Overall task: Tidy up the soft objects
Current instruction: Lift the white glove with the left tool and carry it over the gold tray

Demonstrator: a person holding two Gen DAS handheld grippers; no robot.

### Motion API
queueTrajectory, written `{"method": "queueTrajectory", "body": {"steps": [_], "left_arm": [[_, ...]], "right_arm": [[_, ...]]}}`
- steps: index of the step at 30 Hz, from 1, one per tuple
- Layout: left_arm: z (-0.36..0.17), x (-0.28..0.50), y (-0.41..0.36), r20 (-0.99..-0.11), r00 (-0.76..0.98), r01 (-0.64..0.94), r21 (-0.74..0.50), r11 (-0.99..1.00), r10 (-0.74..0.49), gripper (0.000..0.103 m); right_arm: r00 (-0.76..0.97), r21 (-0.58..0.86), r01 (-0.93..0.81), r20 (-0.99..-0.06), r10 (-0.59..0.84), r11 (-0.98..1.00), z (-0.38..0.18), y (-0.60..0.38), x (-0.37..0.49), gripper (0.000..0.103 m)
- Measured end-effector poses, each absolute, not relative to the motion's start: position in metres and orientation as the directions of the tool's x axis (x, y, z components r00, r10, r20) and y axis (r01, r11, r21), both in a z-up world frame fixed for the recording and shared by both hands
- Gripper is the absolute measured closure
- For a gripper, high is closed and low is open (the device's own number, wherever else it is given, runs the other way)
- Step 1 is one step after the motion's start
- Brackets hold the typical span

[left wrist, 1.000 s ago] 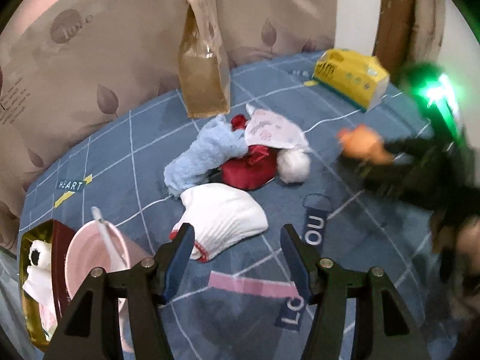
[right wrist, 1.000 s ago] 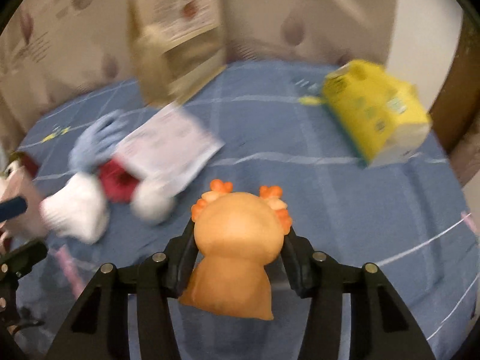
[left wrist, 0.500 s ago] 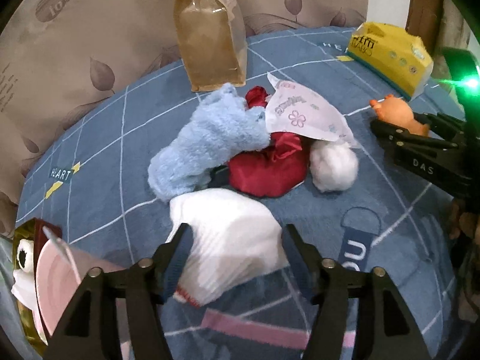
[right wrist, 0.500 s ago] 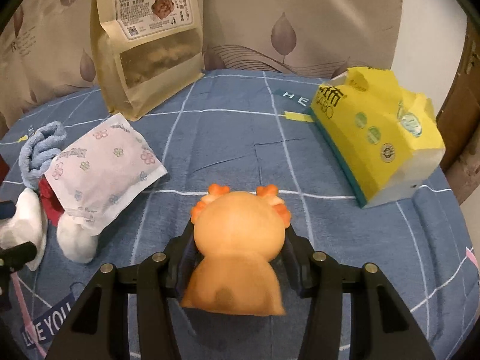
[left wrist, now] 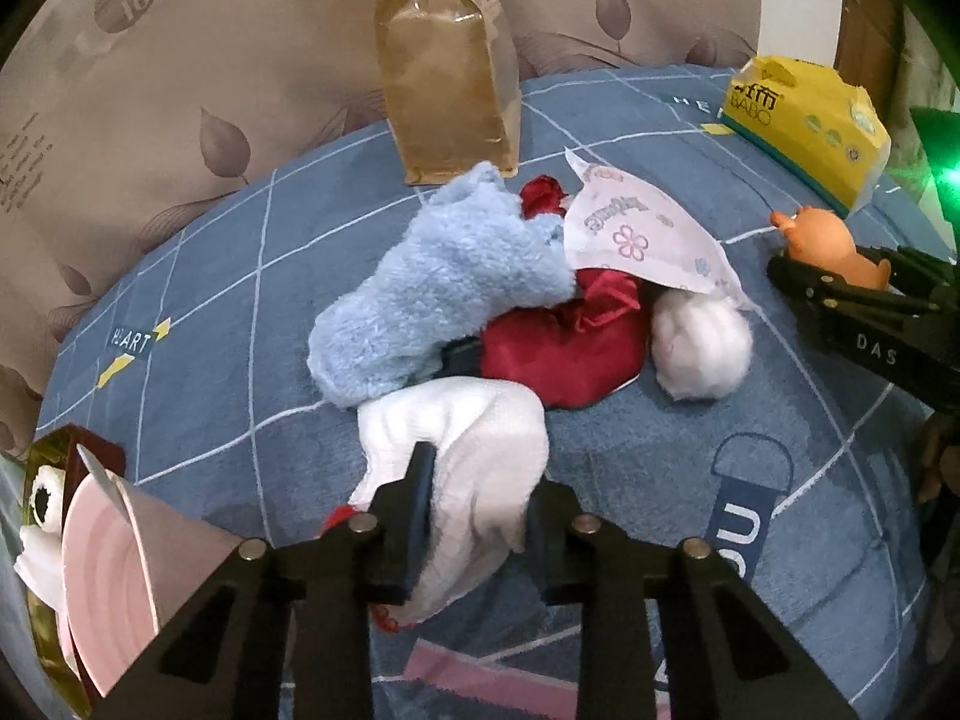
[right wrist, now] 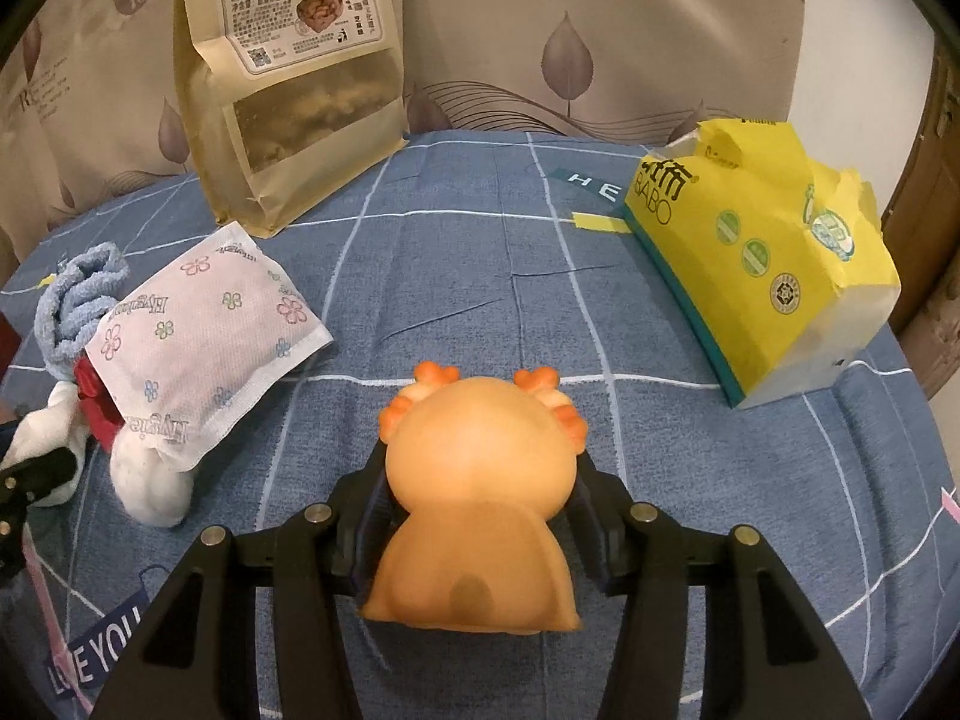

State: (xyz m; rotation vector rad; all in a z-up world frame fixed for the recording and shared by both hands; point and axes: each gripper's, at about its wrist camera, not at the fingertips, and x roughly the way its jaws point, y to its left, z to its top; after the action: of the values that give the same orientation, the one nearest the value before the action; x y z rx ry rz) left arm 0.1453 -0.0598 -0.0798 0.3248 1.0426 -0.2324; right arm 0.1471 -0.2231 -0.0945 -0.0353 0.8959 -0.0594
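Presently, left wrist view: left gripper [left wrist: 477, 516], jaws just closed, pinches the white sock [left wrist: 465, 444] at the near edge of the pile on the surface [left wrist: 630, 456]. Thin bite; cloth may slip on lifting. Earlier the jaws straddled it, open.

Right wrist view: right gripper [right wrist: 477, 516] clamps the orange plush toy [right wrist: 480, 498], unchanged, low over the surface.

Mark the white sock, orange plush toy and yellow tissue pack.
white sock [left wrist: 480, 420]: left wrist view, bunched middle.
orange plush toy [right wrist: 480, 468]: right wrist view, back of head.
yellow tissue pack [right wrist: 756, 240]: right wrist view, printed side.
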Motion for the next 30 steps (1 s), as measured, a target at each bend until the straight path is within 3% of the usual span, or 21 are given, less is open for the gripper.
{"method": "queueTrajectory", "body": {"steps": [30], "left_arm": [[-0.019, 0.106, -0.061, -0.823, 0.548, 0.363, 0.071, 0.929, -0.151, 0.080]], "right_arm": [[0.622, -0.063, 0.037, -0.779, -0.073, 0.997, -0.095, -0.221, 0.148, 0.053]]}}
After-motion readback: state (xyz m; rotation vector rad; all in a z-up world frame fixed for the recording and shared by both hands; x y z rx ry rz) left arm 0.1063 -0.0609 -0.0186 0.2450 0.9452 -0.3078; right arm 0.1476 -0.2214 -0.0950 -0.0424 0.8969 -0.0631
